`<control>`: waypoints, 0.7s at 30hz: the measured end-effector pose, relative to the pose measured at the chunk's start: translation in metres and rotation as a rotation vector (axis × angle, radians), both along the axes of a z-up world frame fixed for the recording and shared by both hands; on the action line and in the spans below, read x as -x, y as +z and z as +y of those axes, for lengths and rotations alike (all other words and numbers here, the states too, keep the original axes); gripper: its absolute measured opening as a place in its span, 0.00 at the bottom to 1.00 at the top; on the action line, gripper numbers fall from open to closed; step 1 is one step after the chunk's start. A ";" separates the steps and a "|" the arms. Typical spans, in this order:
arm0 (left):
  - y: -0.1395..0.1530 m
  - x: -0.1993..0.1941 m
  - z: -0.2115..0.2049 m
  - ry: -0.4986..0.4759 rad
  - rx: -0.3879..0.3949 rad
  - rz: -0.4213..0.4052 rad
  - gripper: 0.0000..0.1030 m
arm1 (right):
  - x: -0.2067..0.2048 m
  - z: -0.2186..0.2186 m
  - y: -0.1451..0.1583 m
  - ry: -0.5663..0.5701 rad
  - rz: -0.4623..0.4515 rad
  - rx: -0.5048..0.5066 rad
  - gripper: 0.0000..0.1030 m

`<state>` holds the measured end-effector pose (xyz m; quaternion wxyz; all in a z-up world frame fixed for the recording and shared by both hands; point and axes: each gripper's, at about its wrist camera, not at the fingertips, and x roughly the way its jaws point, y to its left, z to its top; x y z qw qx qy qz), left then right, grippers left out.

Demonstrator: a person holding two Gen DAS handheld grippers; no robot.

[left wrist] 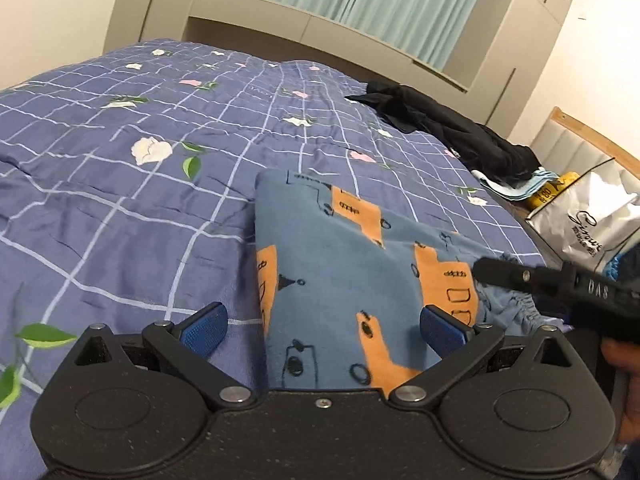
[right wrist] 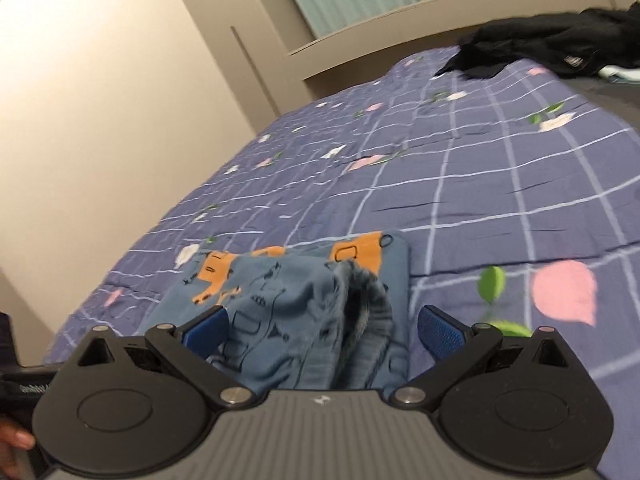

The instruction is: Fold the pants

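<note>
Blue printed pants (left wrist: 340,280) sit folded on the bed (left wrist: 120,200), dead ahead between both spread grippers: left gripper (left wrist: 322,326) over the long folded edge, right gripper (right wrist: 322,326) nearer the bunched waistband, neither pinching anything.

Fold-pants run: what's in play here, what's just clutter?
In play: blue printed pants, left hand-held gripper, right hand-held gripper, both open.

Clutter: black clothing, light blue cloth, white shopping bag, floral bedspread.
</note>
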<state>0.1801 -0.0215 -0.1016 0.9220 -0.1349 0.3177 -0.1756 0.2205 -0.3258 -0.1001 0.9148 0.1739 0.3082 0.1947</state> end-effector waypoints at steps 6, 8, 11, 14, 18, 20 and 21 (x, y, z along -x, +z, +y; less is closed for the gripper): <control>-0.007 0.002 0.001 -0.004 0.009 -0.018 0.99 | -0.001 -0.008 -0.010 0.031 -0.029 -0.083 1.00; -0.008 0.001 0.002 -0.004 0.019 -0.018 0.99 | -0.001 -0.008 -0.010 0.033 -0.034 -0.085 1.00; -0.009 0.001 0.003 -0.003 0.027 -0.019 0.99 | 0.001 -0.009 -0.011 0.031 -0.042 -0.090 1.00; -0.010 0.001 0.004 -0.003 0.031 -0.019 0.99 | 0.004 -0.010 -0.011 0.019 -0.048 -0.087 0.90; -0.010 0.001 0.005 -0.003 0.037 -0.022 0.99 | 0.007 -0.017 -0.013 -0.010 -0.047 -0.102 0.76; -0.011 0.001 0.005 -0.003 0.039 -0.023 0.99 | 0.008 -0.019 -0.014 -0.023 -0.045 -0.108 0.68; -0.011 0.001 0.005 -0.003 0.039 -0.024 0.99 | 0.008 -0.018 -0.014 -0.030 -0.044 -0.110 0.59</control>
